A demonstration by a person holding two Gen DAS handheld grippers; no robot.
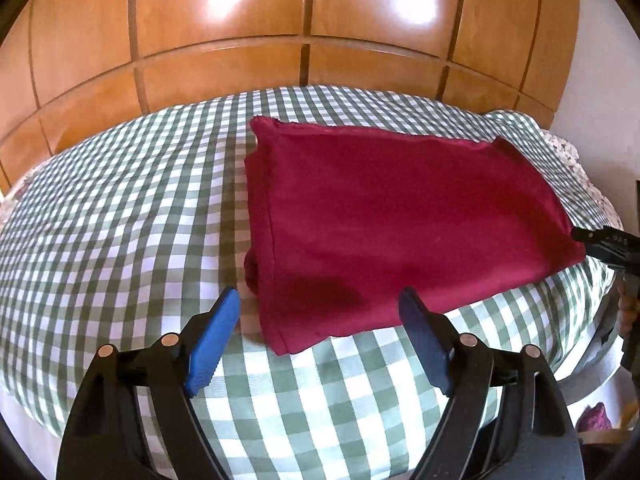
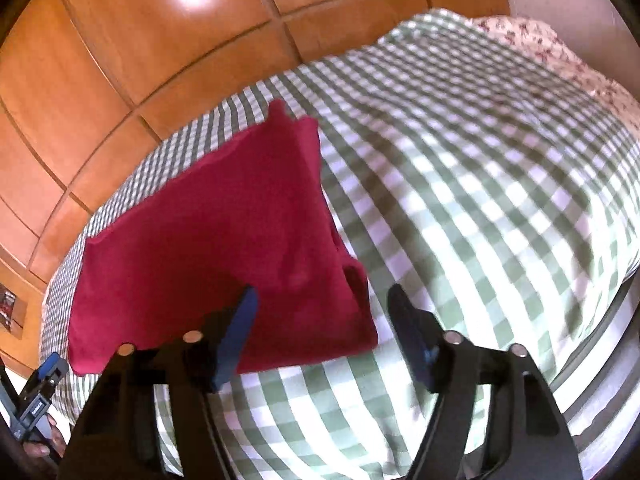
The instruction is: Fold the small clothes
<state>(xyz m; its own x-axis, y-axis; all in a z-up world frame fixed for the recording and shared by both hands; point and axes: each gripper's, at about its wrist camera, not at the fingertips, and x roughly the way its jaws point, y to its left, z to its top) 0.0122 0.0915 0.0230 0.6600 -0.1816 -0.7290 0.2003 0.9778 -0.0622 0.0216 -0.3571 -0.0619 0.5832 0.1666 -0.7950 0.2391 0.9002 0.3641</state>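
Hovering spread-fingered and empty over the lower centre of the left view, the left gripper (image 1: 320, 312) is facing the folded crimson garment (image 1: 400, 224) on the checked bedspread (image 1: 120, 208), and should be pinching its near hem squarely, while in the right view the right gripper (image 2: 320, 312) is likewise gaping, holding nothing, at the cloth's lower-centre corner.

The left gripper (image 1: 320, 300) was held low with its jaws spread wide, its 2 blue-padded fingers (image 1: 214, 340) angled forward and gripping nothing. The right gripper (image 2: 322, 300) was likewise spread wide and gripped nothing, its 2 blue pads (image 2: 236, 336) pointing forward. In the left wrist view, the right gripper's black body showed at the far right edge. In the right wrist view, the left gripper appeared at the lower left corner, with the person's fingers (image 2: 40, 446) wrapped around its handle.
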